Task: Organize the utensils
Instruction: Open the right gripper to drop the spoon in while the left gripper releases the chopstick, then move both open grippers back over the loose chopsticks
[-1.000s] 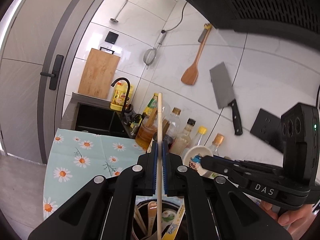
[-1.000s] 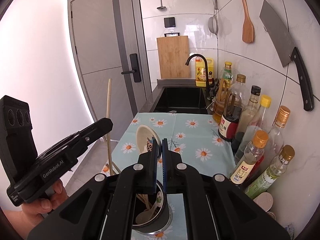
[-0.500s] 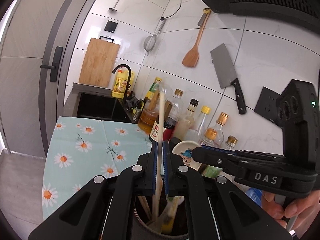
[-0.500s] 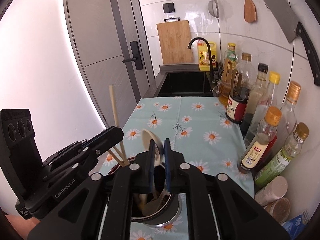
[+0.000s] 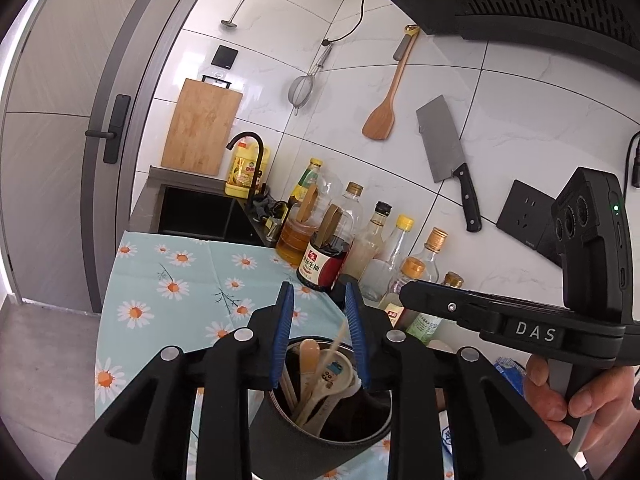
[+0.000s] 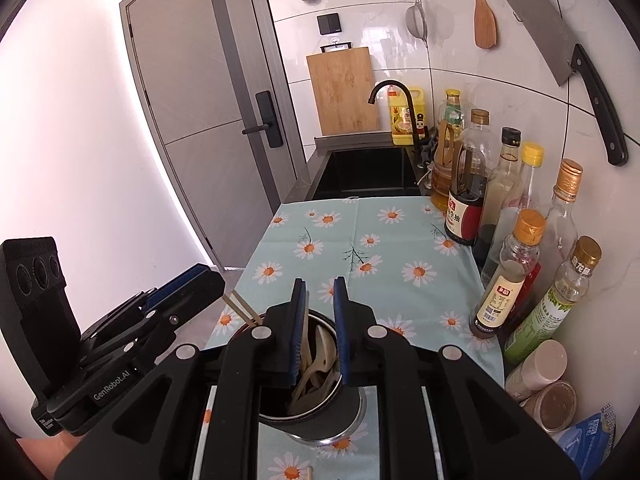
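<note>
Left gripper [image 5: 320, 336] jaws have just been opening, part-open, nothing pressed; chopstick [image 5: 338, 340] stands loose between them, leaning, long axis near upright, dropping into holder [image 5: 320, 440] directly below. Right gripper [image 6: 320, 328] narrowly open, empty, over same holder; spoon [image 5: 332, 376] inside.

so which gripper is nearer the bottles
Right. Right gripper, over the utensil holder, is beside the bottles; left gripper is on the holder's far side. Both have just been opening, gripping nothing.

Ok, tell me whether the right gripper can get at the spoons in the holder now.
Probably yes: the right gripper hangs open right over the holder, spoons just below its pads, nothing between.
</note>
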A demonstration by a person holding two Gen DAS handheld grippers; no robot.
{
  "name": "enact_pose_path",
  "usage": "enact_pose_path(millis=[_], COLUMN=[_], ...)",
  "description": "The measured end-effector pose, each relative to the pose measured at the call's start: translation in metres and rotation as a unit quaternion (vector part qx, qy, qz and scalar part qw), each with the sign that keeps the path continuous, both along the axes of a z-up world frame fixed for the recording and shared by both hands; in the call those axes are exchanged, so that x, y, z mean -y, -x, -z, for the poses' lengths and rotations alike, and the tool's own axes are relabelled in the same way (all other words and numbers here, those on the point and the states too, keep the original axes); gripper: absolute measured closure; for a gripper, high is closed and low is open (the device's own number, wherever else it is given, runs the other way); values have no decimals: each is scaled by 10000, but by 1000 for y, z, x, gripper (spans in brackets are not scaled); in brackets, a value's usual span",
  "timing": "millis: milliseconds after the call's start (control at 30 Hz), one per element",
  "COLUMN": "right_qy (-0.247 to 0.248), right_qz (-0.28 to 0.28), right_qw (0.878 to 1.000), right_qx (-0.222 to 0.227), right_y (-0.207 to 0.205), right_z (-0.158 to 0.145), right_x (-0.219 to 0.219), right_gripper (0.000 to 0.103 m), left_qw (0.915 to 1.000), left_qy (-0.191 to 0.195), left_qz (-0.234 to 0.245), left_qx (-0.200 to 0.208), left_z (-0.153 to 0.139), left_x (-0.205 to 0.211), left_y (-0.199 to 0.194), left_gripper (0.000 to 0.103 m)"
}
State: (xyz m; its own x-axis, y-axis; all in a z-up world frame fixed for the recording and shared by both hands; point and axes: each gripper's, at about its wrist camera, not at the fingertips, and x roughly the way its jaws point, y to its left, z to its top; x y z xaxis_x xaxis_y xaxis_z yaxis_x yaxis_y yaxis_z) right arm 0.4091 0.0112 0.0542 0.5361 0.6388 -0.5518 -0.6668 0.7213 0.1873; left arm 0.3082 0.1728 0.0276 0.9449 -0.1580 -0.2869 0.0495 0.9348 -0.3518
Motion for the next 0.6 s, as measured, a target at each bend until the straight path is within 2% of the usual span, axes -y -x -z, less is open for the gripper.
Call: enact_pose_path(millis=[233,367,467,600], right_qy=[-20,-70,-64,-97], right_qz=[-27,-111,-176,-273], right_qw=[10000,9999,9998,9990], right_qx=[-77,-93,-101,-336], right_y=[11,24,35,45], right_z=[-5,-12,-15,-10], right_x=[7,14,20,28], right_gripper=[84,75,73,70], left_qw=[9999,9997,9996,9995], left_qy=[-16,22,44,16], left_qz=[120,228,278,317], left_qx=[22,-6,-23,-64], left_z=[-9,-18,-22,-24], left_x=[3,3,2,2], left_y=[12,23,33,49], left_gripper=[77,77,77,72])
